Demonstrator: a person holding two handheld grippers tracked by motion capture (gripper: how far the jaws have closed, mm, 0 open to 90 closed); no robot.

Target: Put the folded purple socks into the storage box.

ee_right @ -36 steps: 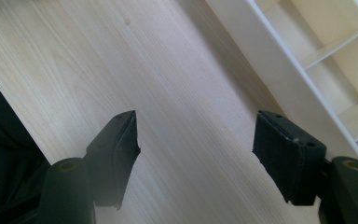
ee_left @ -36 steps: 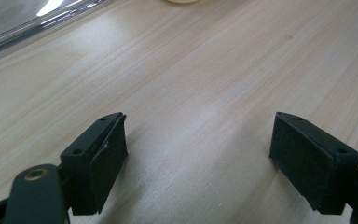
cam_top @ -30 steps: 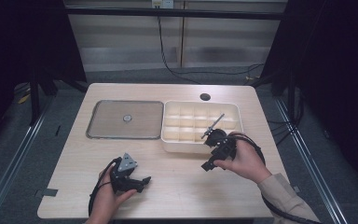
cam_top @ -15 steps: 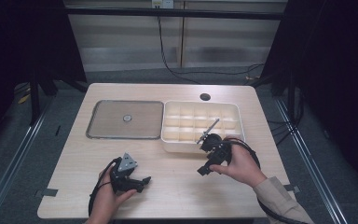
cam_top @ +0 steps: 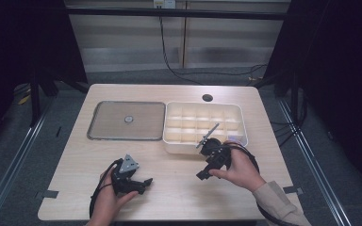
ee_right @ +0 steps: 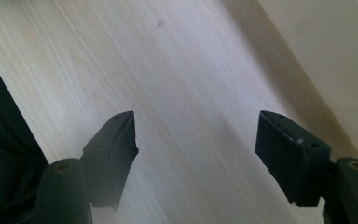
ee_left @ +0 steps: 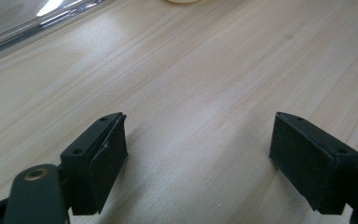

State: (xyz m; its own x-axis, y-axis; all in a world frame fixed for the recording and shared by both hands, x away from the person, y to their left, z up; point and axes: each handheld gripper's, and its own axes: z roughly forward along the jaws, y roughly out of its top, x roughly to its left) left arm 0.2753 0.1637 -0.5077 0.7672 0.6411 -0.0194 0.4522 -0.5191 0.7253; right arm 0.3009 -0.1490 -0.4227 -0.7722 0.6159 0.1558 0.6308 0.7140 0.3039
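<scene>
The compartment box (cam_top: 202,127), white and split into small cells, stood on the right half of the table (cam_top: 169,197), its long side touching the right edge of the flat metal tray (cam_top: 125,120) that lay toward the table's left. We judged the pairing deliberate: small parts on the tray, such as the little round piece (cam_top: 128,119) at its middle, could go straight across into a cell. A thin grey rod (cam_top: 208,135) appeared to rise at a slant near the box's near wall, just above our right gripper (cam_top: 204,174); we could not tell what it was or whether it belonged to the gripper.

We held the right gripper just off the near right corner of the box, wrist turned so its fingers (ee_right: 112,156) aimed down and back toward the near edge of the table. In the right gripper view they stood wide apart over bare wood with nothing between them, the box's pale wall off to one side.

Our left gripper (cam_top: 141,182) rested low near the near left edge, well apart from tray and box. Its fingers (ee_left: 100,158) were spread too, gripping nothing, pointed across the table toward the right, a waiting pose as we read it
</scene>
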